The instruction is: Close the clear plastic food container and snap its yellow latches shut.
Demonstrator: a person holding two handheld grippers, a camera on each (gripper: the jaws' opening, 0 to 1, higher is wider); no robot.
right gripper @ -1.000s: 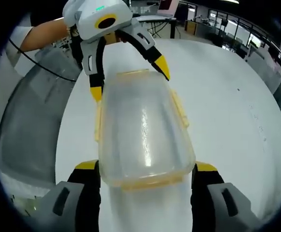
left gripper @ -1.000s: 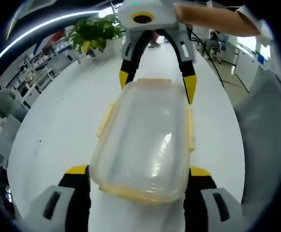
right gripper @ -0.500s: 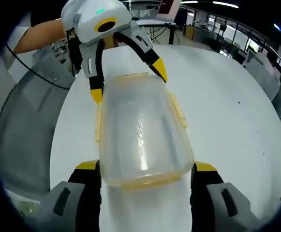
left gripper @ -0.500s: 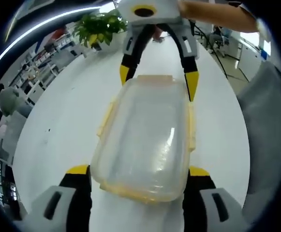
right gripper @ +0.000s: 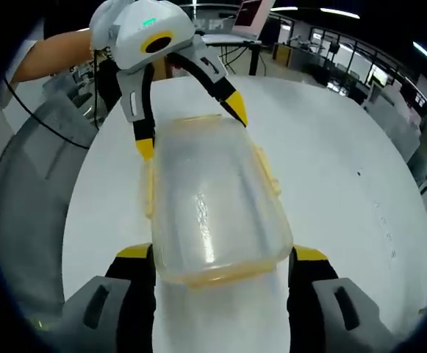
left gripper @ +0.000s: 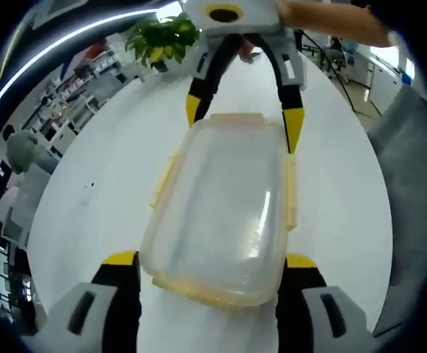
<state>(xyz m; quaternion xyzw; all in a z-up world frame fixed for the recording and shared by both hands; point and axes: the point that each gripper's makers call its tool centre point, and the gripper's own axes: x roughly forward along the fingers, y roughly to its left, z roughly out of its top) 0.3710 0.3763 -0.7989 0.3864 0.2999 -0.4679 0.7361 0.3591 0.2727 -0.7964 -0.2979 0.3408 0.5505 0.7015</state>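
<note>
Container (left gripper: 224,209), clear plastic, lid on | yellow latches (right gripper: 267,170) unsnapped | left gripper (left gripper: 207,272), right gripper (right gripper: 220,265): I held jaws wide, straddling each end | judged light, slick; press latches.

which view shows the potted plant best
The left gripper view: the potted plant stands at the far end of the white table, green leaves plain beyond the clear container. The right gripper view looks the opposite way, toward desks and a laptop, with no plant to make out.
</note>
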